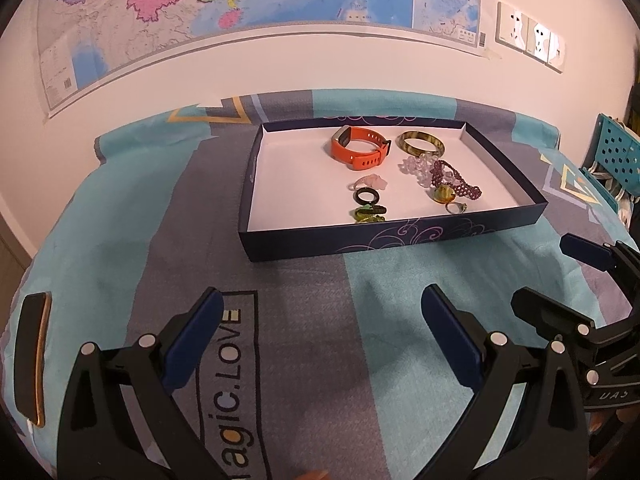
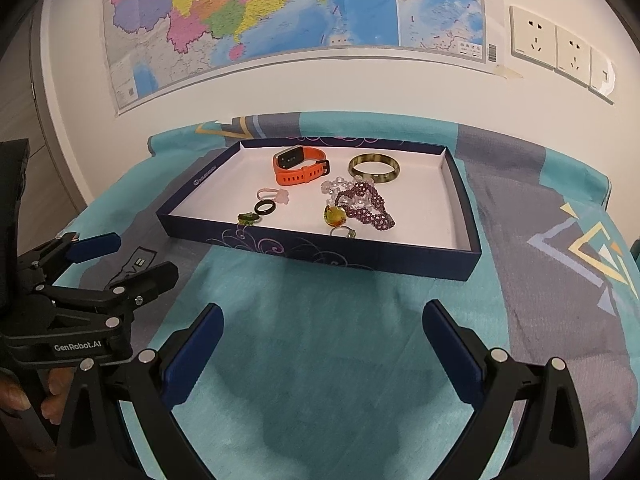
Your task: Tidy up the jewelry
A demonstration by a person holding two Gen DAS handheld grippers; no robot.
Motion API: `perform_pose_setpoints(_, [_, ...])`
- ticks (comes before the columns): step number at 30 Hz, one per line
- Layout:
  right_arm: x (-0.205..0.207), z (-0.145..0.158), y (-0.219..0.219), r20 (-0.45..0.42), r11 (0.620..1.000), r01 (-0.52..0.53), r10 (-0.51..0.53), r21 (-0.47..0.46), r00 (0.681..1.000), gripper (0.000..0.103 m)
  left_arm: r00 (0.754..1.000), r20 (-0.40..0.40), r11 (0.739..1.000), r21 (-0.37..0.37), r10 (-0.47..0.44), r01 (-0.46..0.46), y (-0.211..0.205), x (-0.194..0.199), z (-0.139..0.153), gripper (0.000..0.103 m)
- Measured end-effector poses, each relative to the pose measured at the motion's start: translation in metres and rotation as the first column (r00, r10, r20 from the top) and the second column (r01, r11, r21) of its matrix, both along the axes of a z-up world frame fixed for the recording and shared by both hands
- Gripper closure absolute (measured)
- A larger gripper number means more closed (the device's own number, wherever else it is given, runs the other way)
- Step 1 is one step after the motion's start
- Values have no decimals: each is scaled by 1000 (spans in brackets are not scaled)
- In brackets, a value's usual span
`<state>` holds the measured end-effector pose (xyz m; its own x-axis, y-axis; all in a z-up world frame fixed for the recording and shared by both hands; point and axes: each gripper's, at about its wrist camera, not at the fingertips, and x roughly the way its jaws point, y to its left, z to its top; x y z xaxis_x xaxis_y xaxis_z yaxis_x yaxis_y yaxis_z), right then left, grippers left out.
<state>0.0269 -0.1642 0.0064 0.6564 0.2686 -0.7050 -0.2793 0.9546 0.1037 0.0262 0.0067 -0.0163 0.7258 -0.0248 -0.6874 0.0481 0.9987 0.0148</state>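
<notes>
A dark blue box lid (image 1: pixel 400 236) (image 2: pixel 320 254) with a white inside lies on the bed. In it are an orange watch band (image 1: pixel 358 148) (image 2: pixel 300 168), a brown-green bangle (image 1: pixel 420 143) (image 2: pixel 374 168), a purple bead bracelet (image 1: pixel 454 180) (image 2: pixel 366 206), clear beads (image 1: pixel 412 166), a pink flower ring (image 1: pixel 368 183) (image 2: pixel 276 195), a black ring (image 1: pixel 366 197) (image 2: pixel 265 208), green pieces (image 1: pixel 368 214) (image 2: pixel 247 218), an amber ring (image 1: pixel 444 194) (image 2: pixel 335 215) and a silver ring (image 1: pixel 456 208) (image 2: pixel 344 233). My left gripper (image 1: pixel 322 312) (image 2: pixel 124 256) and right gripper (image 2: pixel 322 320) (image 1: pixel 540 268) are open and empty, in front of the lid.
The bed has a teal and grey cover (image 1: pixel 304 340) with lettering. A map (image 1: pixel 240 0) and wall sockets (image 2: pixel 560 48) are on the wall behind. A dark phone-like object (image 1: pixel 32 360) lies at the left edge. A teal perforated basket (image 1: pixel 616 156) stands at the right.
</notes>
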Motion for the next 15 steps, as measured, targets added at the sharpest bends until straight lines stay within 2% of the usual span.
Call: perform_pose_setpoints(15, [-4,-1,-1,-2,1000,4,-4,3,1000,7,1000,2,1000,-5,1,-1,-1,-6,0,5])
